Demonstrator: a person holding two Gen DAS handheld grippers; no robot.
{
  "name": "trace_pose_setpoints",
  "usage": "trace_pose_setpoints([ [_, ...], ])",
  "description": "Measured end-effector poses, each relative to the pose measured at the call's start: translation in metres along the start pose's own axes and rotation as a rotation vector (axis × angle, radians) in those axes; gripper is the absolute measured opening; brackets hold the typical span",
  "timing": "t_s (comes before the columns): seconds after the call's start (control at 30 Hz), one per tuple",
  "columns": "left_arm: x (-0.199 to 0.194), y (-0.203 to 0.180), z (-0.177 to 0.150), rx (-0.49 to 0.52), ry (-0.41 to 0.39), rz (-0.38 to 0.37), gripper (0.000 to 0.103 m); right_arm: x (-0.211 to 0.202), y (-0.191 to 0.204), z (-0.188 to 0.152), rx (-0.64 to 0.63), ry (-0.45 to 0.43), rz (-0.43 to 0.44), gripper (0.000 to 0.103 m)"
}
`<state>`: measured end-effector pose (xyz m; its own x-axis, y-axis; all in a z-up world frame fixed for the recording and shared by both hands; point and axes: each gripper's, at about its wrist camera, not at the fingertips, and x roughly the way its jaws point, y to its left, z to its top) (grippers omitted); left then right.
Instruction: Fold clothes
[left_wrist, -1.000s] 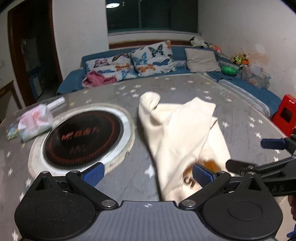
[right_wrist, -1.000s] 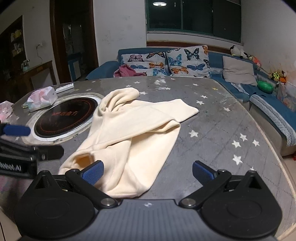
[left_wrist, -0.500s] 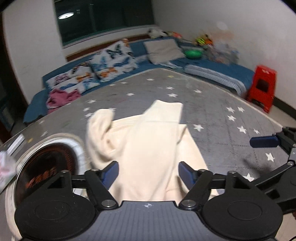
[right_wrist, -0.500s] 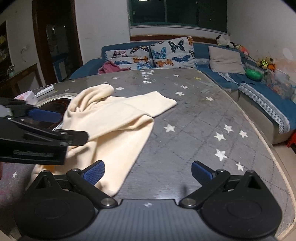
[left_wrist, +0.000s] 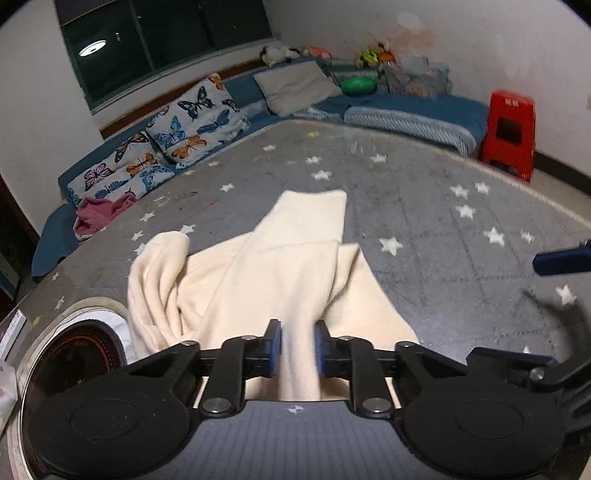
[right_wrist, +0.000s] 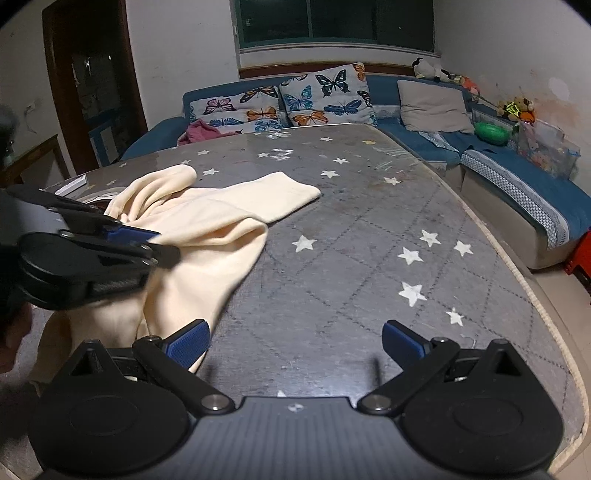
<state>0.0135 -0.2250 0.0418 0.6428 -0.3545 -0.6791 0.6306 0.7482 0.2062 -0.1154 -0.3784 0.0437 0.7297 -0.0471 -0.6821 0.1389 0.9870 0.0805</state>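
The cream garment (left_wrist: 280, 266) lies crumpled on the near-left part of the star-patterned table (left_wrist: 424, 206), one sleeve reaching toward the far sofa (right_wrist: 413, 136). The left gripper (left_wrist: 297, 349) is closing on a bunched fold at the near edge, likely to lift and spread it. The right gripper (right_wrist: 295, 345) hovers beside the hem, jaws wide apart and empty, apparently to take the other corner.

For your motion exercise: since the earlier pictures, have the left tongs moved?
Yes. The left tongs moved rightward, away from the round cooktop, onto the cream garment, and are closing on it.
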Motion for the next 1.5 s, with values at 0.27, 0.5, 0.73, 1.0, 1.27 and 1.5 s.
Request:
trace_pose_setpoints([
  [0.27,-0.036,0.033,-0.009,-0.107,-0.074,0.033,0.008,-0.003,0.012,0.005,-0.025,-0.016,0.023,0.099],
  [0.5,-0.067,0.067,-0.027,-0.223,-0.113,0.073,0.008,-0.002,0.033,0.010,-0.083,-0.016,0.058,0.097],
  [0.73,-0.104,0.095,-0.066,-0.362,-0.113,0.099,0.008,0.007,0.062,0.019,-0.169,-0.012,0.105,0.093],
  [1.0,-0.121,0.105,-0.107,-0.448,-0.064,0.088,0.011,0.017,0.113,0.024,-0.330,-0.011,0.195,0.084],
  [1.27,-0.127,0.111,-0.112,-0.447,-0.065,0.087,0.030,0.027,0.151,0.024,-0.471,-0.003,0.207,0.062],
  [1.5,-0.115,0.091,-0.090,-0.328,-0.093,0.012,0.036,0.027,0.145,0.026,-0.453,-0.008,0.214,0.039],
])
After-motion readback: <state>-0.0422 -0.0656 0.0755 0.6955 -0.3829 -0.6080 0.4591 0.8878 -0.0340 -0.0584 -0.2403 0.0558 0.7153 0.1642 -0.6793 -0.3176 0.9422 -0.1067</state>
